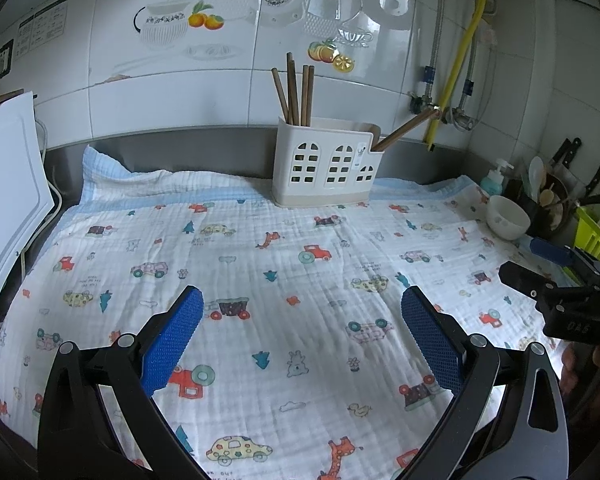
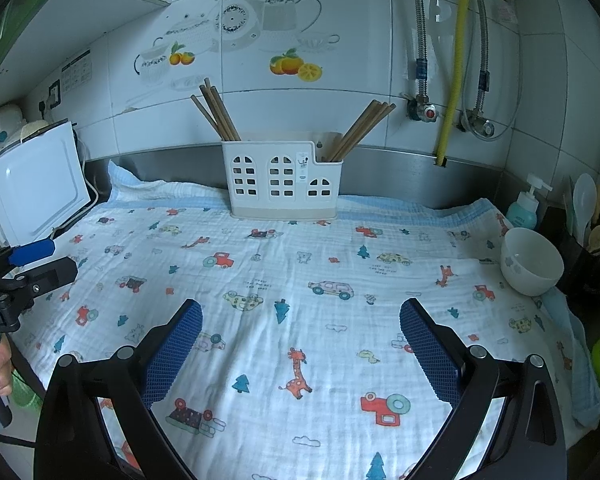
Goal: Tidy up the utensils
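A white plastic utensil holder (image 1: 326, 164) (image 2: 282, 178) with window cut-outs stands at the back of the printed cloth, against the steel backsplash. Several brown chopsticks (image 1: 296, 92) (image 2: 216, 110) stand in its left compartment. More chopsticks (image 1: 404, 128) (image 2: 360, 130) lean right out of its right compartment. My left gripper (image 1: 302, 336) is open and empty, low over the cloth in front of the holder. My right gripper (image 2: 300, 348) is open and empty, also low over the cloth. Each gripper shows at the other view's edge, the right one (image 1: 560, 280) and the left one (image 2: 32, 264).
A cartoon-print cloth (image 1: 284, 280) (image 2: 300, 280) covers the counter. A white bowl (image 1: 508, 216) (image 2: 532, 260) sits at its right edge, beside a soap bottle (image 2: 526, 204), spoons, knives and a green rack (image 1: 594, 236). A white appliance (image 1: 8, 184) (image 2: 36, 184) stands at the left.
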Demonstrator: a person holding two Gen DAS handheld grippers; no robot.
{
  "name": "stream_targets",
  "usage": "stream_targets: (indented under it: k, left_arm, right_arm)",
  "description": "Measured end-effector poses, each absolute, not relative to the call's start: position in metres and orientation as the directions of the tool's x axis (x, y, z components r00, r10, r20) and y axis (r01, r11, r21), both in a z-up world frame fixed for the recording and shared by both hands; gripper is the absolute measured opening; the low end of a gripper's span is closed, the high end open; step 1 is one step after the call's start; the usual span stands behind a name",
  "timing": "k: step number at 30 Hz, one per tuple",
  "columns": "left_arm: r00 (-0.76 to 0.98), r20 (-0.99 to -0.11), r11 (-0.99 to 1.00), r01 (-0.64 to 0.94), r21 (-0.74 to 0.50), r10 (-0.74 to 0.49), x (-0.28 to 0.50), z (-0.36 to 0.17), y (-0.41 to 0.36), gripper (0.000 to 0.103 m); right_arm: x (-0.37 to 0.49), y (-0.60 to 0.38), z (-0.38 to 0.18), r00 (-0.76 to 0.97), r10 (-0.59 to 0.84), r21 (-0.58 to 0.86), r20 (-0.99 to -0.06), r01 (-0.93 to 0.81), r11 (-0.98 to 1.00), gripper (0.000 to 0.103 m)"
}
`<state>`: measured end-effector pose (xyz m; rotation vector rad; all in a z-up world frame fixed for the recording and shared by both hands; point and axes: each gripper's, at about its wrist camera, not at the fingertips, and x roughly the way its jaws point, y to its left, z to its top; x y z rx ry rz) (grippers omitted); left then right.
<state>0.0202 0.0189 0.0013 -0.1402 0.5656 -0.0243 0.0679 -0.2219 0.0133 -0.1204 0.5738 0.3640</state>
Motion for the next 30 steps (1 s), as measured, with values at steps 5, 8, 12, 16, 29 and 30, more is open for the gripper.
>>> stream_targets:
  k: [5, 8, 12, 16, 29, 30]
  left_arm:
    - [0.843, -0.534, 0.99, -0.016, -0.139, -0.061, 0.0208, 0.0007, 0.0188, 0.098]
    - [0.842, -0.536, 0.99, -0.017, -0.138, -0.06, 0.0216, 0.0004, 0.018, 0.098]
    - [0.843, -0.535, 0.991, -0.017, -0.133, -0.058, 0.0212, -0.0001, 0.0176, 0.098]
    - [0.844, -0.533, 0.991, -0.018, -0.134, -0.057, 0.0212, 0.0002, 0.0163, 0.098]
    - [0.846, -0.532, 0.991, -0.029, -0.128, -0.044, 0.0199, 0.0014, 0.0162, 0.098]
    - [0.844, -0.534, 0.991, -0.033, -0.127, -0.041, 0.02, 0.0009, 0.0165, 0.098]
  right_arm:
    - [0.0682, -0.222, 0.0127, 0.777, 0.3, -0.013, -0.553, -0.369, 0.929, 0.096]
    - [0.0684, -0.2219, 0.0123, 0.775, 0.302, -0.011, -0.556, -0.371, 0.929, 0.096]
    - [0.0683, -0.2224, 0.0121, 0.775, 0.303, -0.009, -0.555, -0.371, 0.929, 0.096]
    - [0.0681, -0.222, 0.0114, 0.773, 0.304, -0.008, -0.556, -0.371, 0.929, 0.096]
    - [0.0674, -0.2207, 0.0094, 0.771, 0.301, -0.009, -0.561, -0.369, 0.929, 0.096]
    - [0.0676, -0.2209, 0.0093, 0.77, 0.301, -0.009, -0.562, -0.37, 0.929, 0.096]
